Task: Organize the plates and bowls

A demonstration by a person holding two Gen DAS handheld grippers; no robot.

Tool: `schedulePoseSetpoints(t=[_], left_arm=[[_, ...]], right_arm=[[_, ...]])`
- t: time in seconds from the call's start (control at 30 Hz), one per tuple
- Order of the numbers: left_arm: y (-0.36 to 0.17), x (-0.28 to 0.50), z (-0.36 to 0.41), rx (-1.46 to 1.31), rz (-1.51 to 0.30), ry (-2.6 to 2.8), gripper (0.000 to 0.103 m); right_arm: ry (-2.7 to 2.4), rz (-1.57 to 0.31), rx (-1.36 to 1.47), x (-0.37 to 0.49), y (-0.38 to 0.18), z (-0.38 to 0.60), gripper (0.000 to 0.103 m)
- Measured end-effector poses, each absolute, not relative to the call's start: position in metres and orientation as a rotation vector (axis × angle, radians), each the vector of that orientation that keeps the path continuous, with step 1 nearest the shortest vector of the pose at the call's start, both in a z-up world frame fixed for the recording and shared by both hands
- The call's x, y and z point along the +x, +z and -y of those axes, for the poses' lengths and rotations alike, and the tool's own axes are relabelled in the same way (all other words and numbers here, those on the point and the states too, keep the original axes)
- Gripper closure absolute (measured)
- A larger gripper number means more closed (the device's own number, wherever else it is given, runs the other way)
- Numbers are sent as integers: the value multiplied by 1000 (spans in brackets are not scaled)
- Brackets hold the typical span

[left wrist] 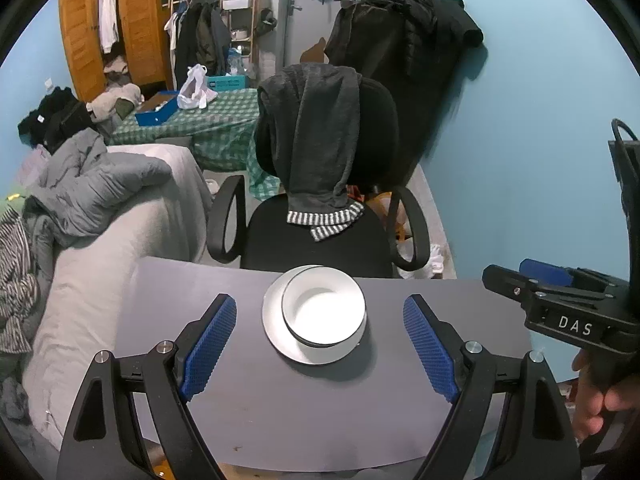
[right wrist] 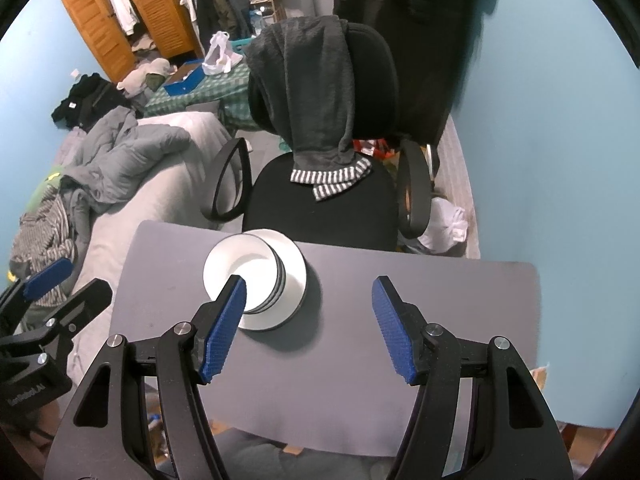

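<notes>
A white bowl (left wrist: 324, 308) with a dark rim sits stacked on a white plate (left wrist: 276, 320) at the far middle of the grey table (left wrist: 280, 408). In the right wrist view the stacked bowls (right wrist: 240, 272) rest on the plate (right wrist: 294, 280). My left gripper (left wrist: 320, 312) is open and empty, its fingers either side of the stack, held short of it. My right gripper (right wrist: 308, 296) is open and empty; its left finger (right wrist: 228, 312) overlaps the bowl's near edge in view. The right gripper also shows at the right in the left wrist view (left wrist: 560, 300).
A black office chair (left wrist: 320, 208) draped with a dark garment stands just beyond the table's far edge. A bed with grey bedding (left wrist: 100, 220) lies to the left. A blue wall (left wrist: 540, 140) is to the right. The left gripper shows at the left edge (right wrist: 44, 308).
</notes>
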State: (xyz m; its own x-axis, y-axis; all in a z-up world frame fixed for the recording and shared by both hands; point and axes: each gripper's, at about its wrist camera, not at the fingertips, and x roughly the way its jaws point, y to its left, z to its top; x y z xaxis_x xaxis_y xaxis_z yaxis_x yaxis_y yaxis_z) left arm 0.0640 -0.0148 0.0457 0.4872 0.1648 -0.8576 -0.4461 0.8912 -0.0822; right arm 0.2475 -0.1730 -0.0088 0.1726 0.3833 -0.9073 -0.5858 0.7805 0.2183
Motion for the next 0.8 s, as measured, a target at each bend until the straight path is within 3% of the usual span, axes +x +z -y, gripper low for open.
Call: schedulePoseSetpoints(t=[0.8], left_arm=[[48, 64, 17, -296, -1036, 388, 16]], right_arm=[[699, -1237, -181, 238, -11, 170, 39]])
